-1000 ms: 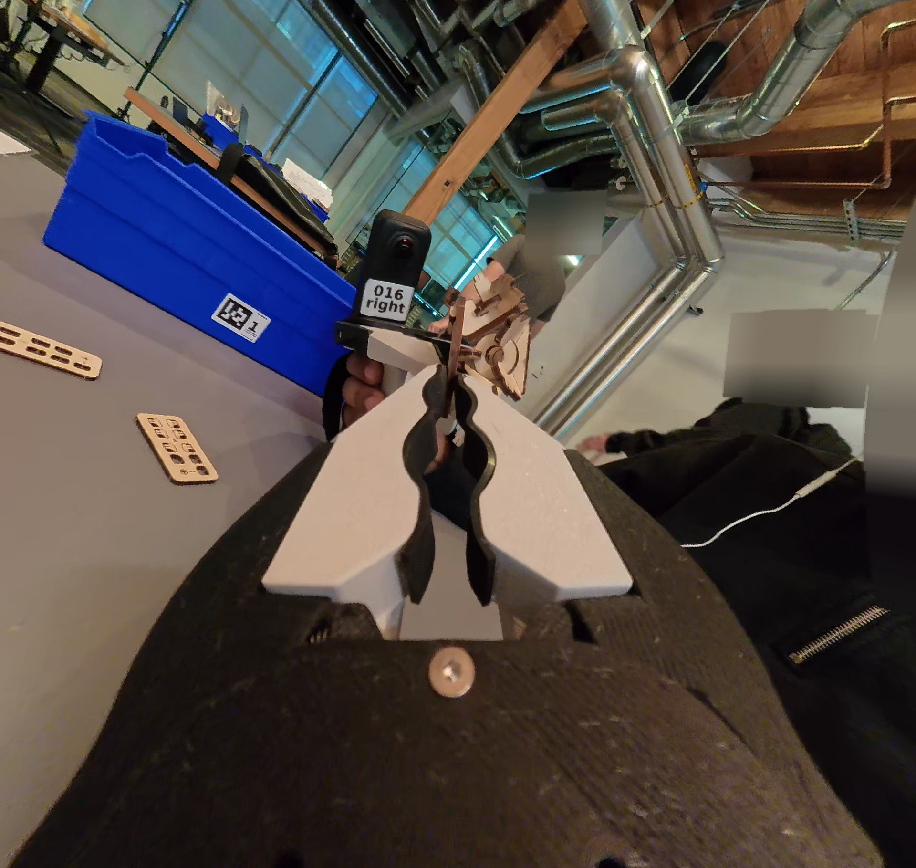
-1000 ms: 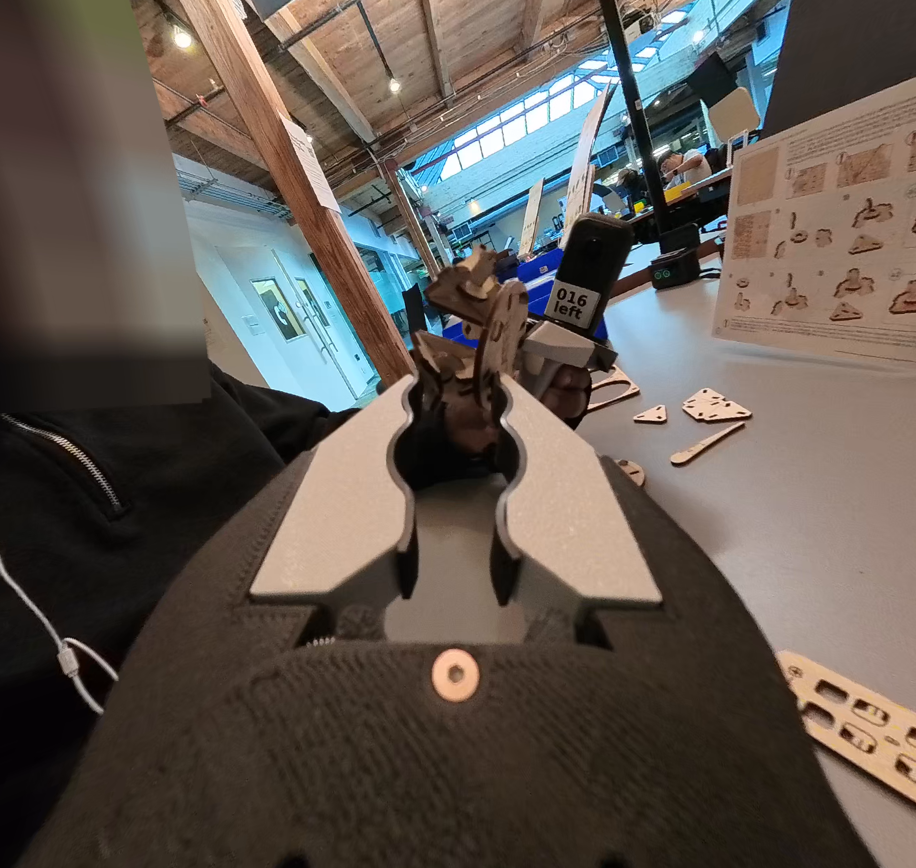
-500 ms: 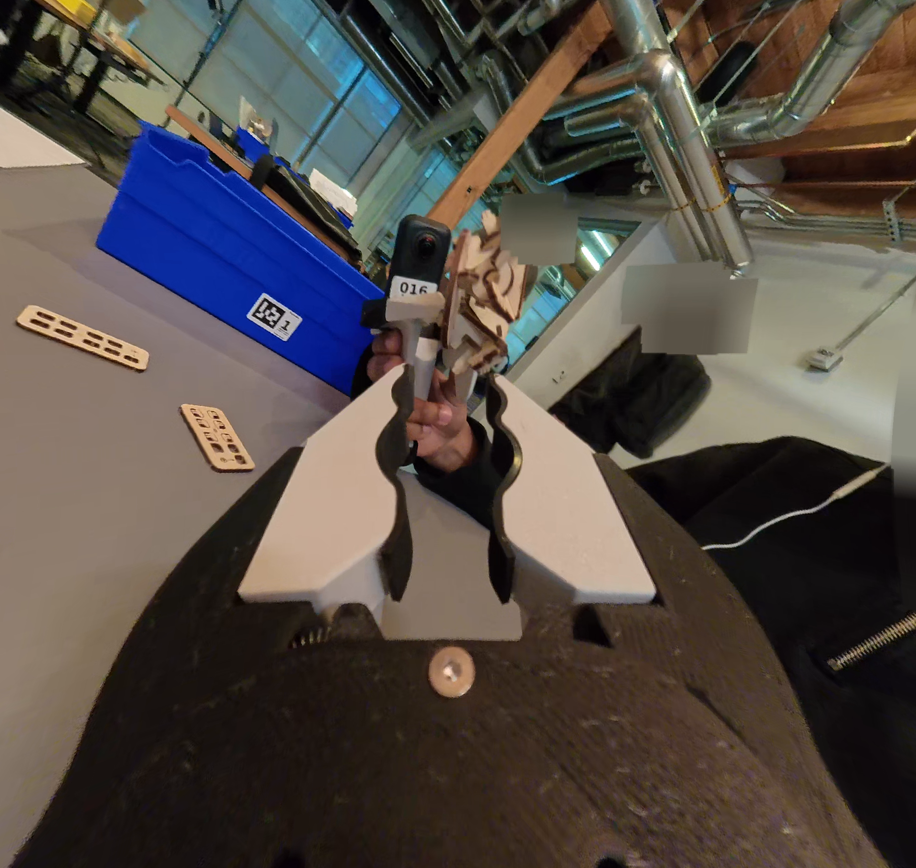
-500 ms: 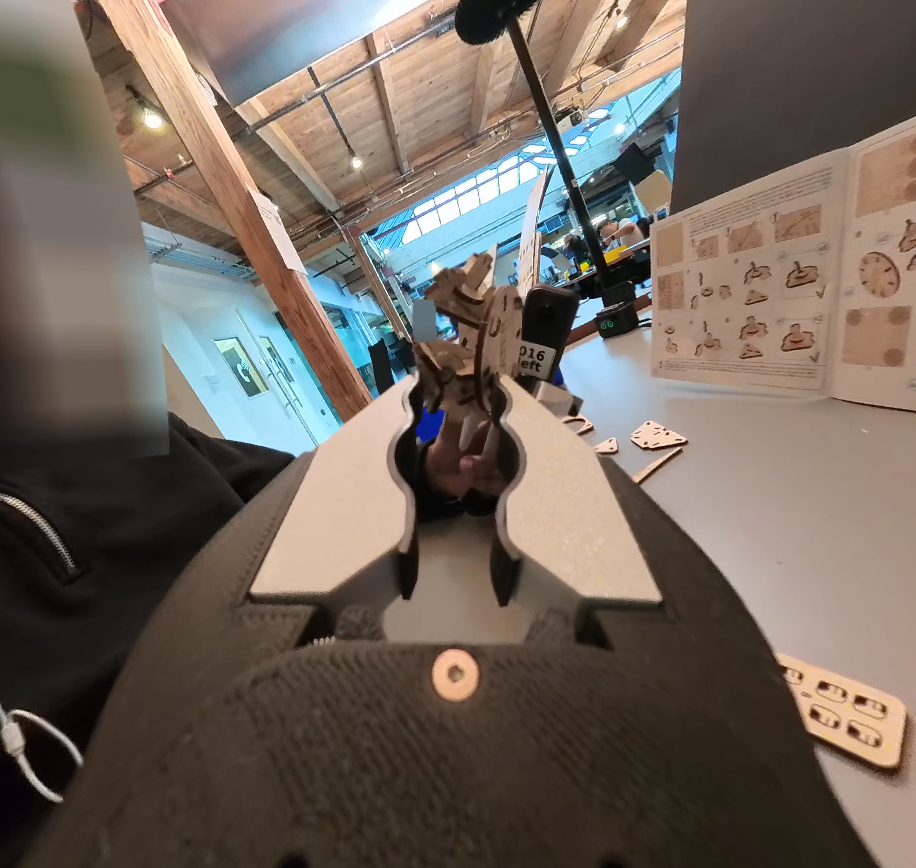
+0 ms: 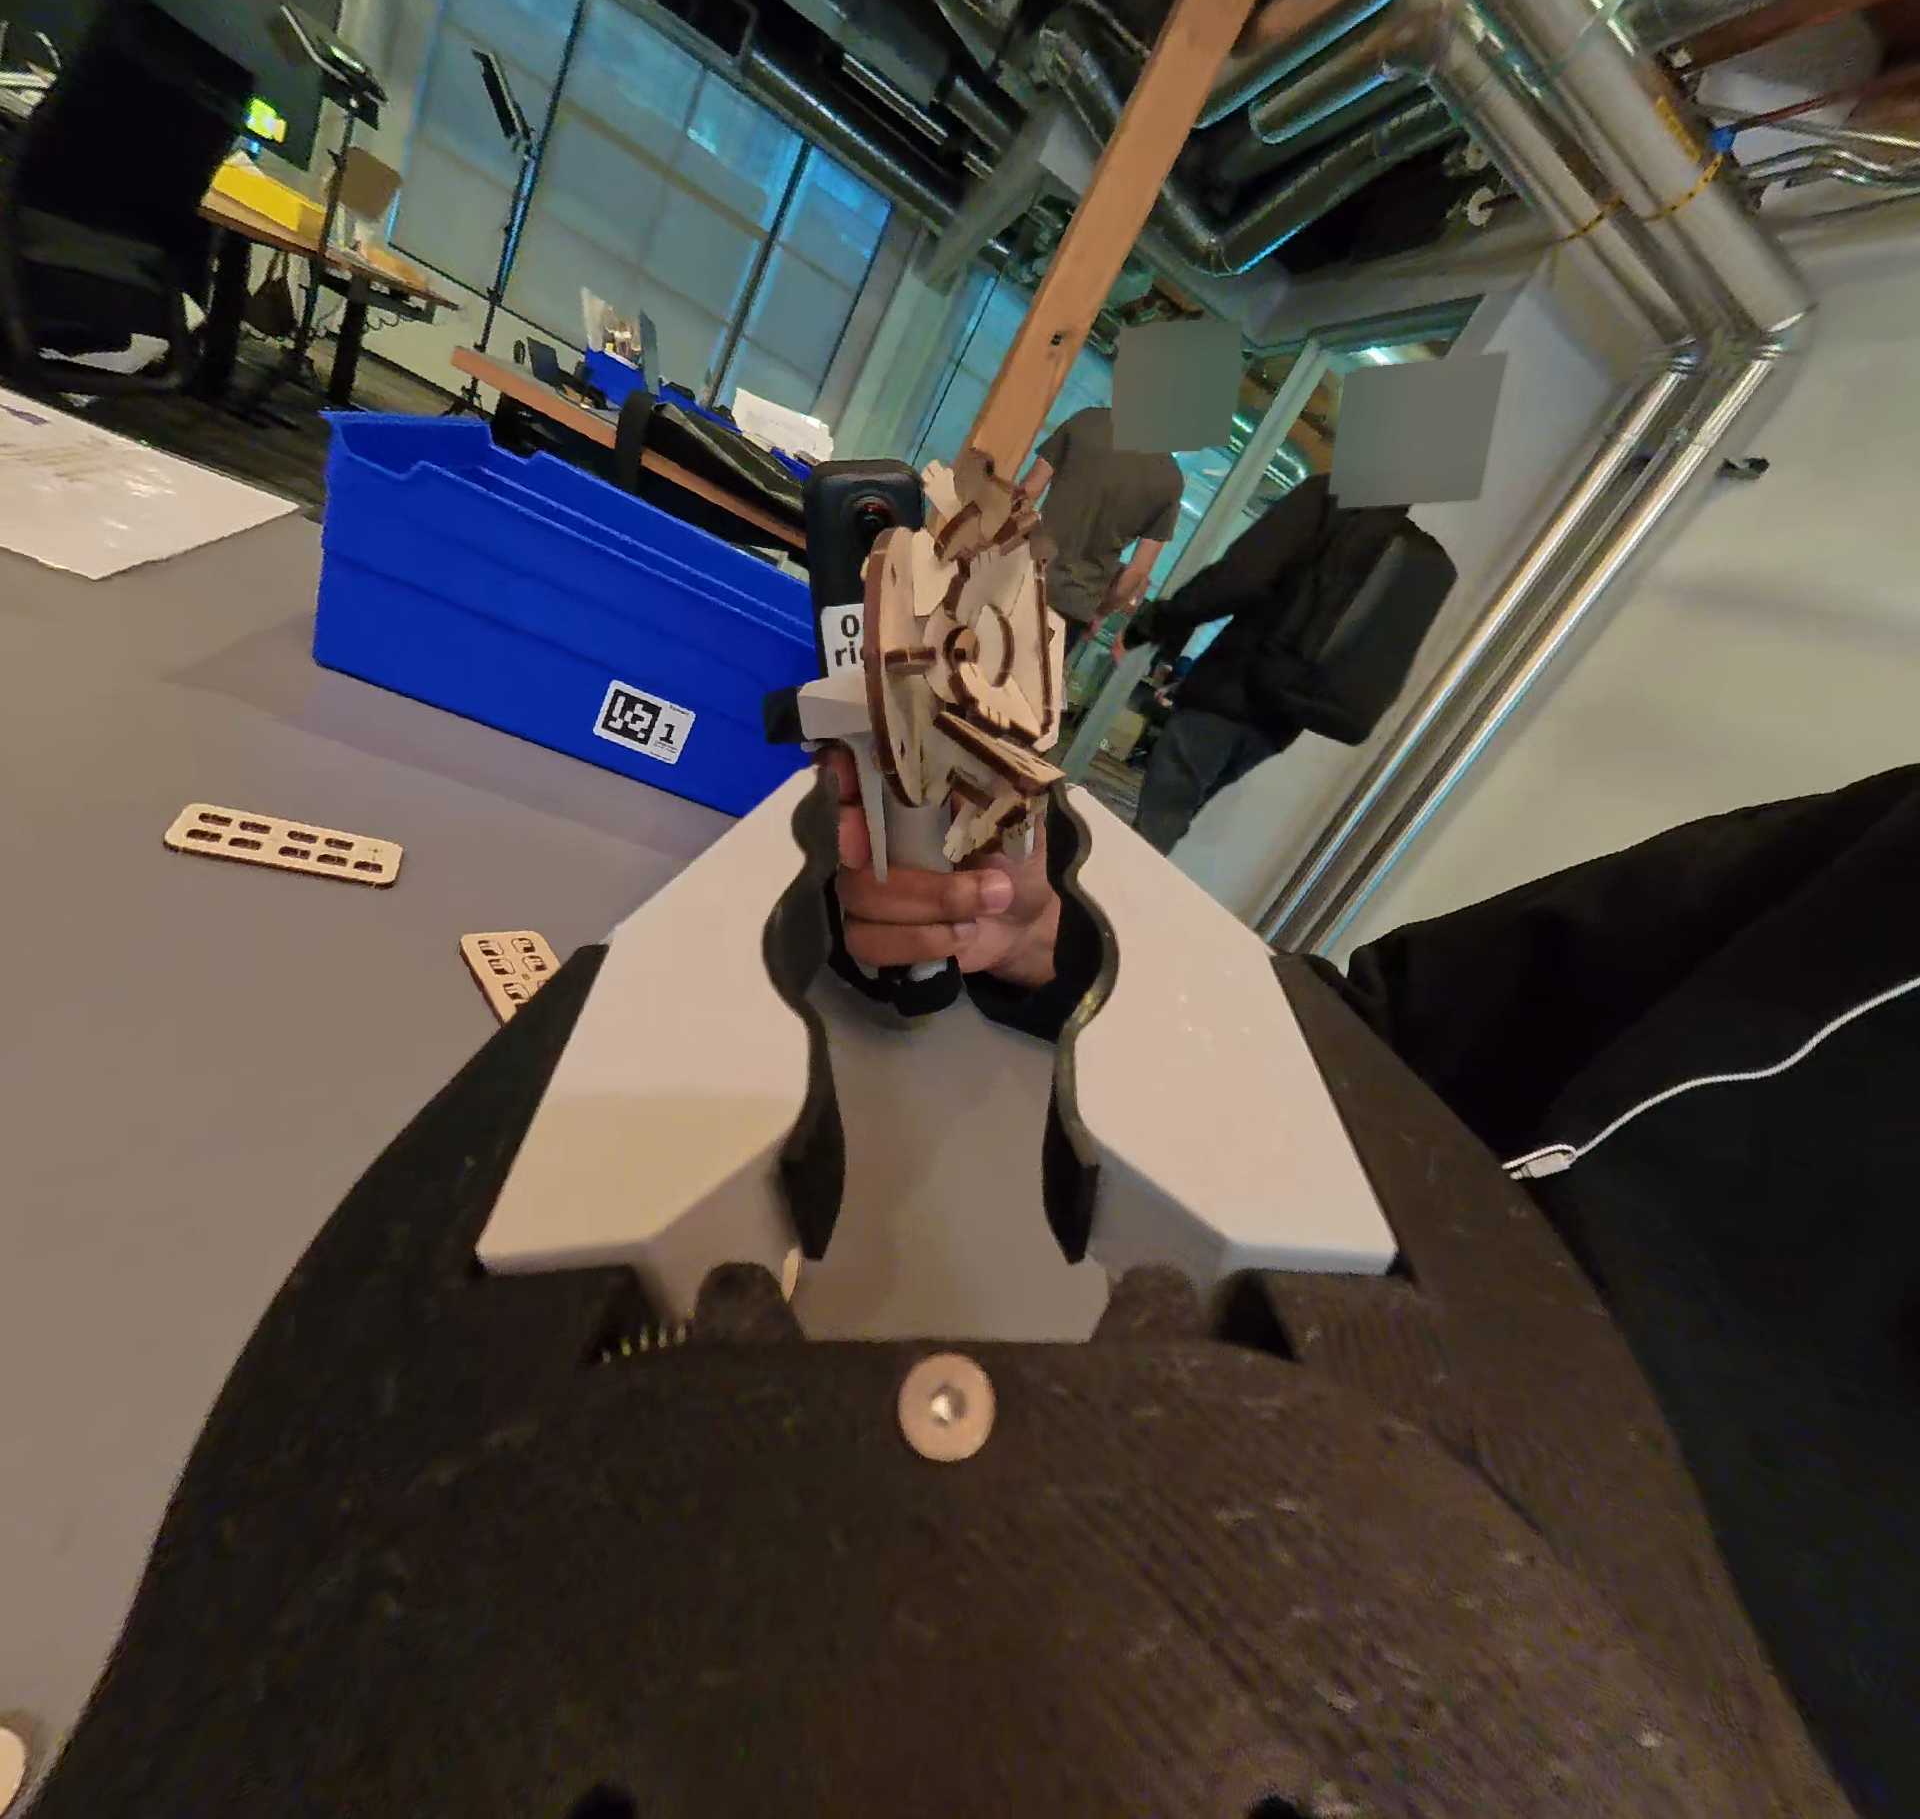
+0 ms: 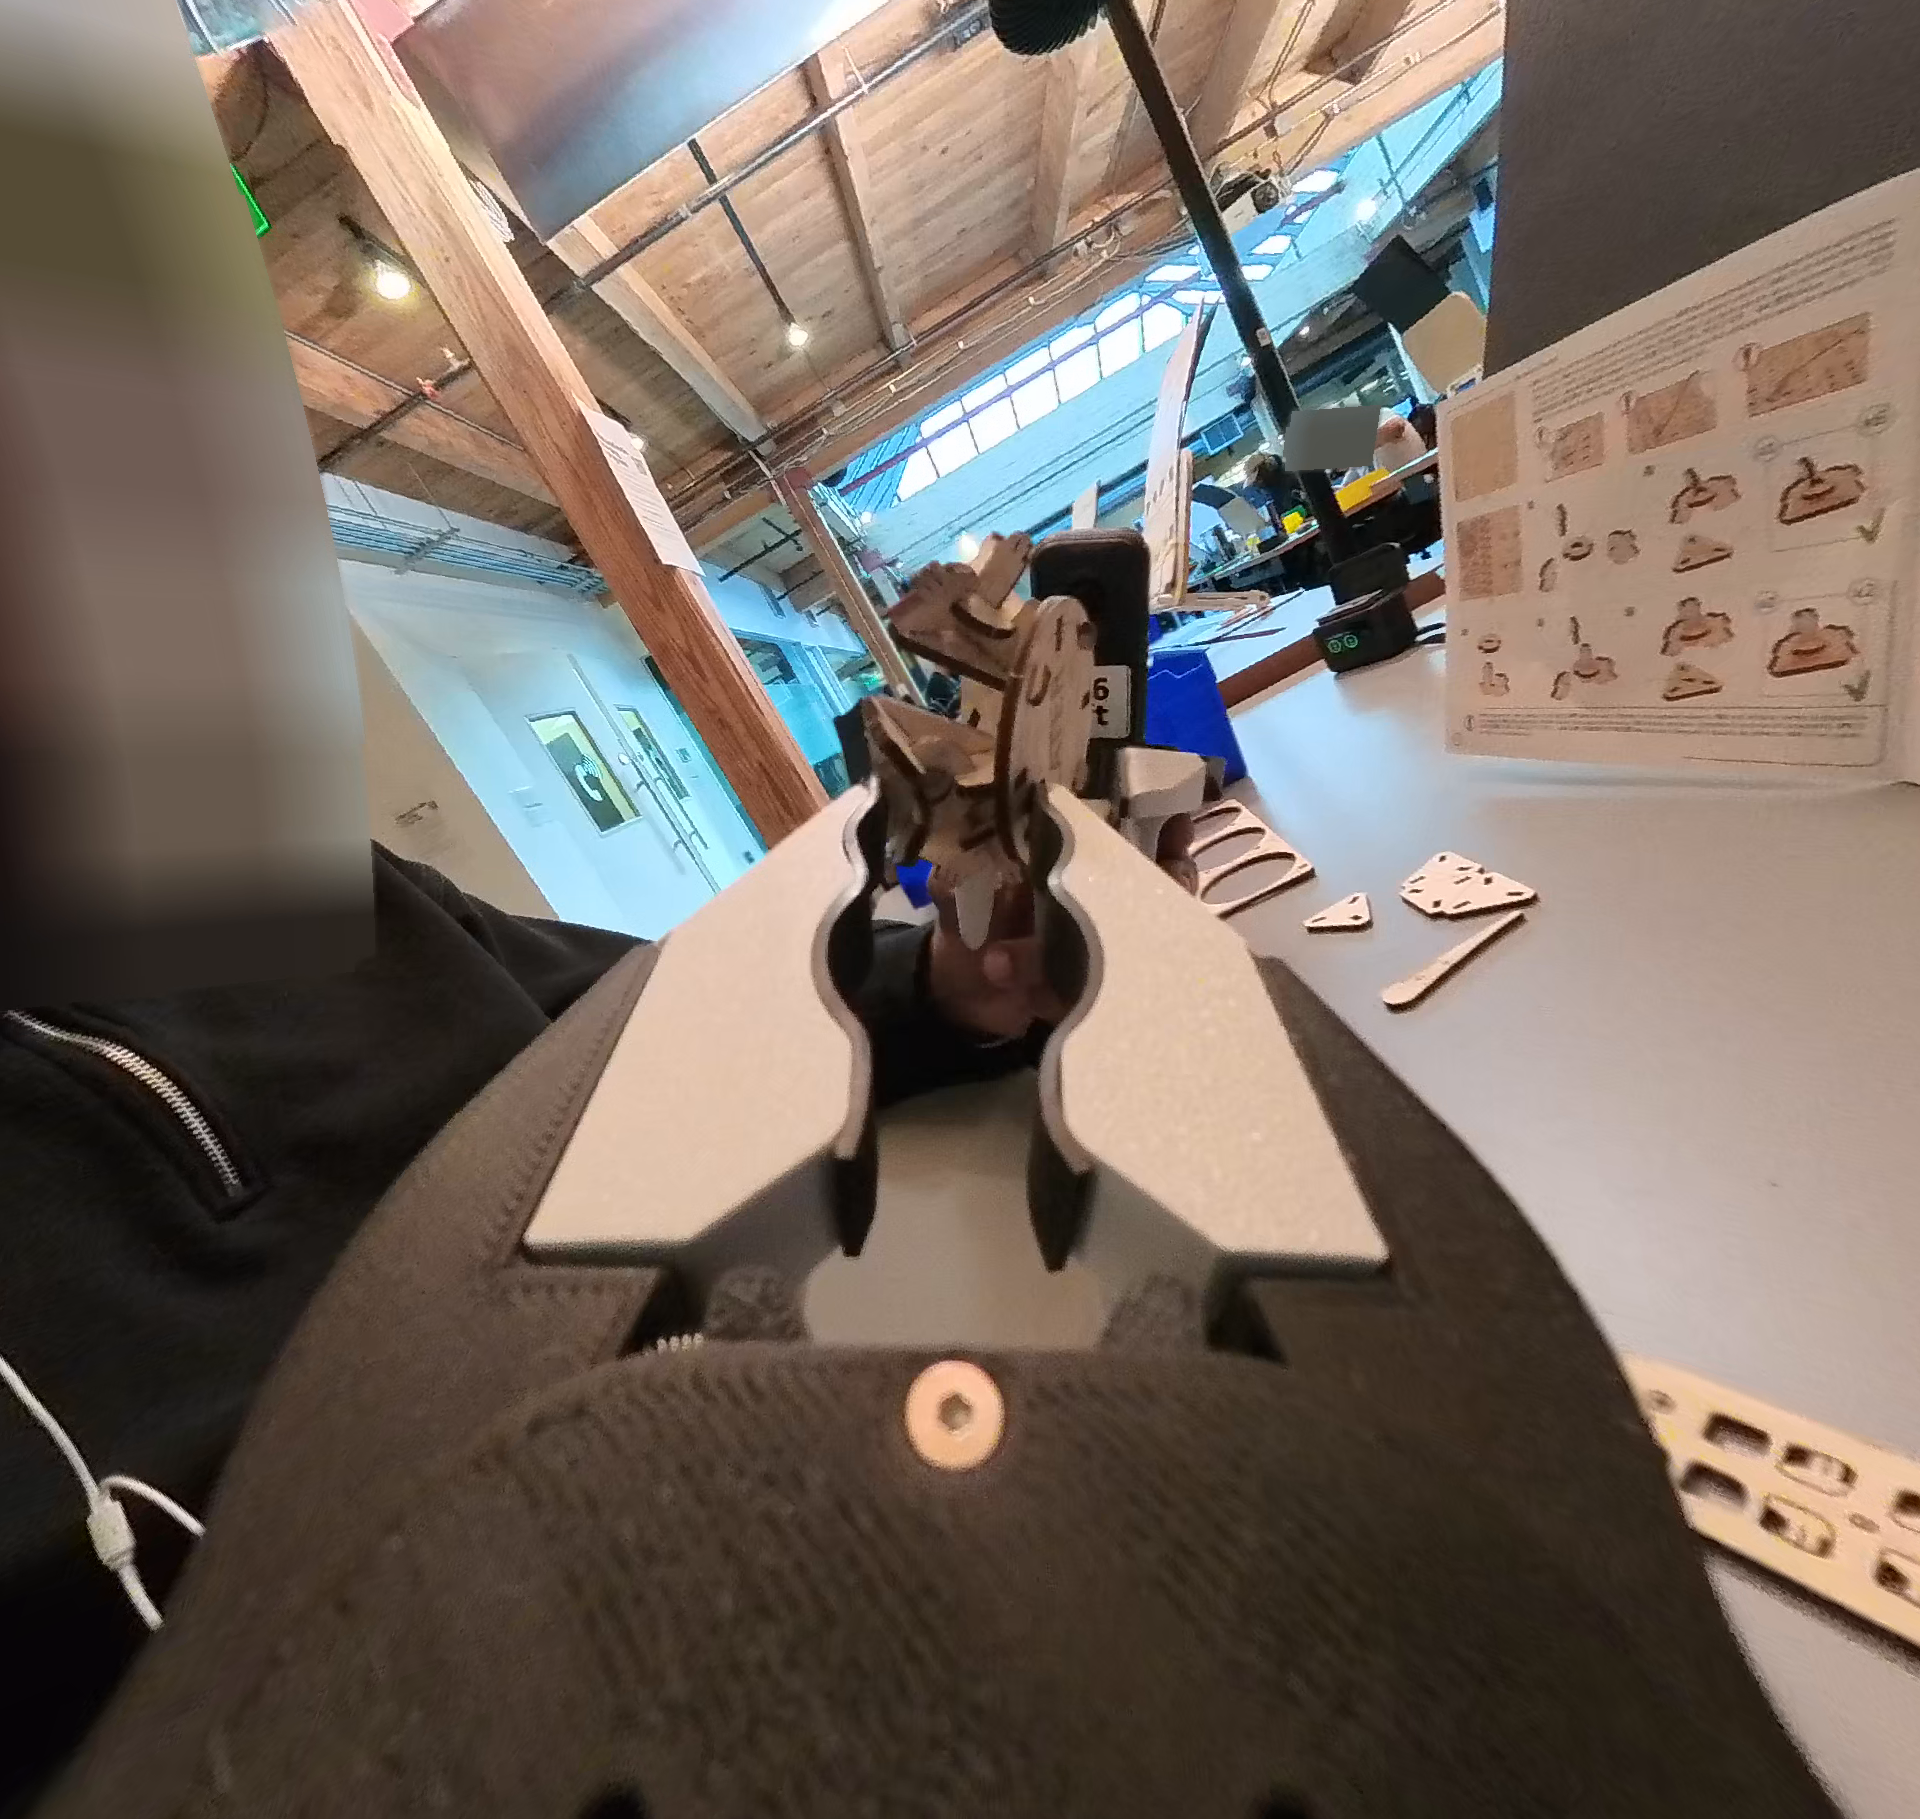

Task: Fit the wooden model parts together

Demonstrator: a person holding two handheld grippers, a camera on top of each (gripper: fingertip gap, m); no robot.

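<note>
A light wooden laser-cut model [image 6: 987,730] with a round disc and slotted parts is held up above the grey table [image 6: 1662,1042]. My right gripper [image 6: 961,813] is shut on its lower part. In the left wrist view the model [image 5: 961,647] shows its round face, gripped by the right gripper's fingers [image 5: 883,813], with a hand below. My left gripper [image 5: 940,813] is open, its pads apart with nothing between them, just short of the model. It also shows in the right wrist view [image 6: 1153,782] behind the model.
A blue bin [image 5: 540,606] stands on the table at the left, with two punched wooden sheets [image 5: 281,842] before it. An instruction sheet [image 6: 1673,574], loose wooden pieces [image 6: 1465,891] and another punched sheet [image 6: 1808,1520] lie to the right. Two people [image 5: 1278,626] stand behind. My two grippers' fingertips are within a few centimetres of each other.
My left gripper, shut at the model a second ago, has opened and come off it. The right gripper keeps its grip and has turned the model's round face towards the left camera.
</note>
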